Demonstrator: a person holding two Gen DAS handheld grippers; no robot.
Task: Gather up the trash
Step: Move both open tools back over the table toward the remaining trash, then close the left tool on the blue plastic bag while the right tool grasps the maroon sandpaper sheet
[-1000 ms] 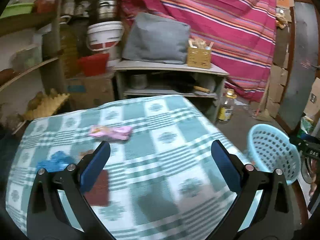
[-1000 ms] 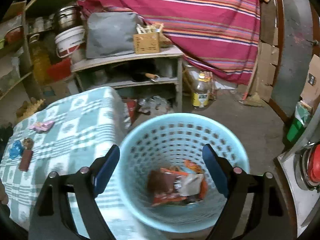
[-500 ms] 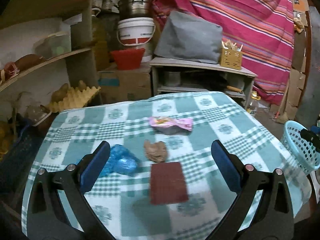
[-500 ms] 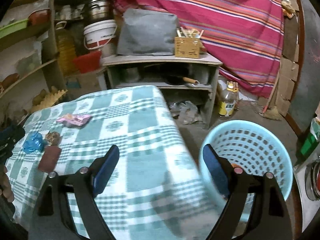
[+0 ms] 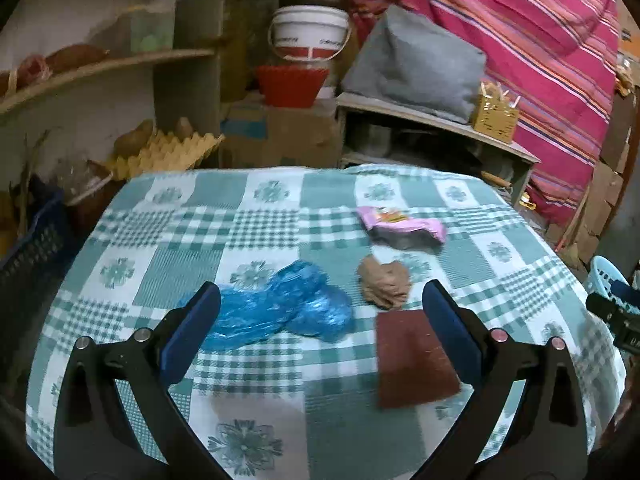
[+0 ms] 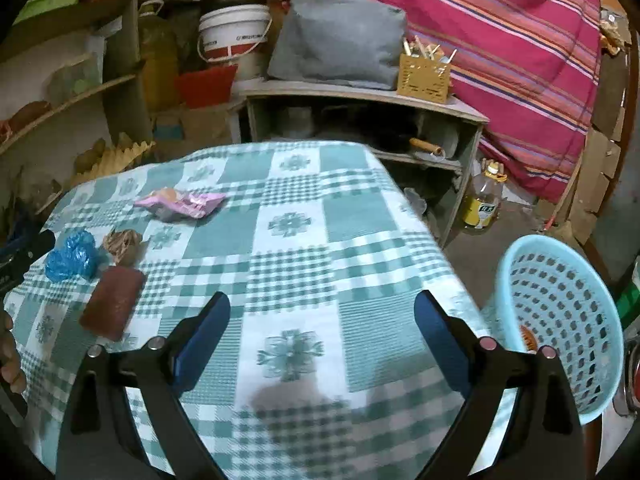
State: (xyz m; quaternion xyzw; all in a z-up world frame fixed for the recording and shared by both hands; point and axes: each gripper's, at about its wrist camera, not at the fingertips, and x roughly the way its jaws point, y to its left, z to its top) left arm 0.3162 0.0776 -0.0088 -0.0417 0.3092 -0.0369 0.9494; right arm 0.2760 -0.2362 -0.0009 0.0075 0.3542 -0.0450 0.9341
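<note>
On the green checked tablecloth (image 5: pixel 264 364) lie a crumpled blue plastic bag (image 5: pixel 280 308), a brown paper wad (image 5: pixel 384 282), a pink wrapper (image 5: pixel 400 226) and a flat dark red pad (image 5: pixel 414 358). My left gripper (image 5: pixel 320 312) is open and empty, just above the blue bag and the red pad. My right gripper (image 6: pixel 322 320) is open and empty over the table's right part (image 6: pixel 288 264). The same trash shows at the left in the right wrist view: blue bag (image 6: pixel 70 256), brown wad (image 6: pixel 122 244), pink wrapper (image 6: pixel 180 204), red pad (image 6: pixel 112 302). The light blue basket (image 6: pixel 560 316) stands right of the table.
Behind the table stand a wooden shelf unit (image 6: pixel 360 96) with a grey cushion (image 6: pixel 340 38) and a yellow holder (image 6: pixel 424 72), a white bucket (image 5: pixel 310 32), a red bowl (image 5: pixel 290 84) and egg trays (image 5: pixel 168 152). An oil bottle (image 6: pixel 484 200) stands on the floor.
Both grippers swung left from the basket toward the table. The left gripper moved closer to the blue bag and red pad. The basket slid to the right edge of the right view.
</note>
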